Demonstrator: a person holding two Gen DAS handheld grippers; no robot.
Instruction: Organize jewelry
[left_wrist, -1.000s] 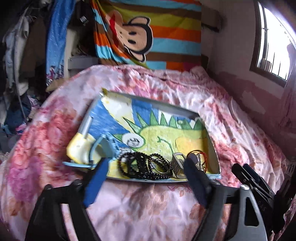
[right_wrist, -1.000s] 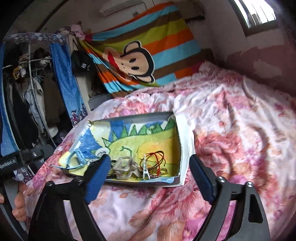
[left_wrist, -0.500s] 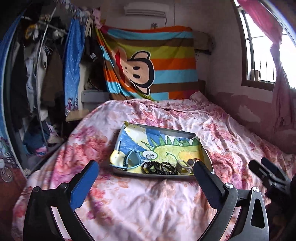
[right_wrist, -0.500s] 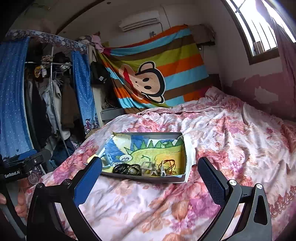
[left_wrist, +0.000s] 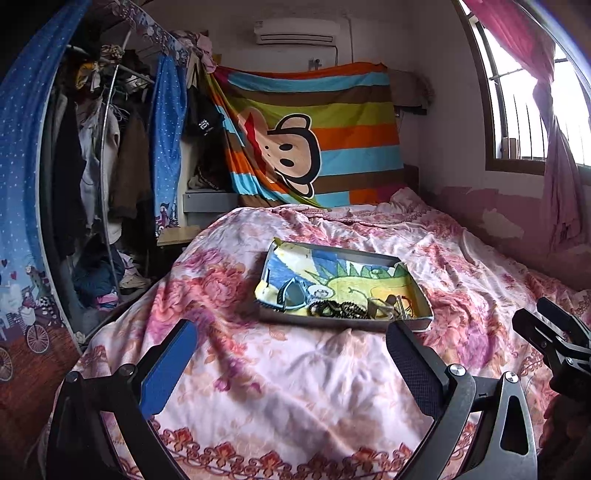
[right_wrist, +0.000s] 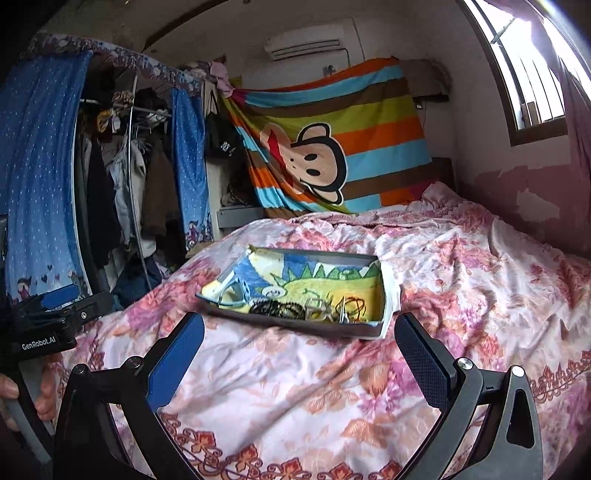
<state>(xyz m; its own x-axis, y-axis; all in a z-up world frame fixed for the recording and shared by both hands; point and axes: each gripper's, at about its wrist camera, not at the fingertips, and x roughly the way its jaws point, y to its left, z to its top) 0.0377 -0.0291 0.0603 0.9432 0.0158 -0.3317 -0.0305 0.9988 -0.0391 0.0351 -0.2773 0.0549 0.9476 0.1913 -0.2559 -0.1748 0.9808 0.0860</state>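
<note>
Both grippers — left gripper (left_wrist: 291, 363) and right gripper (right_wrist: 299, 356) — hang wide apart and hold nothing, near the bed's (left_wrist: 314, 398) foot; the jewelry (right_wrist: 306, 308) lies along the tray's (right_wrist: 295, 325) near edge.

Left gripper (left_wrist: 291, 354) hovers w/ jaws spread wide, nothing between the blue pads (left_wrist: 168, 369), fingers aimed fwd and a bit down. Right gripper (right_wrist: 299, 350) same pose, also wide apart, empty. They're side by side; bare fingers of the person's left hand (right_wrist: 46, 387) wrap the left handle.
</note>
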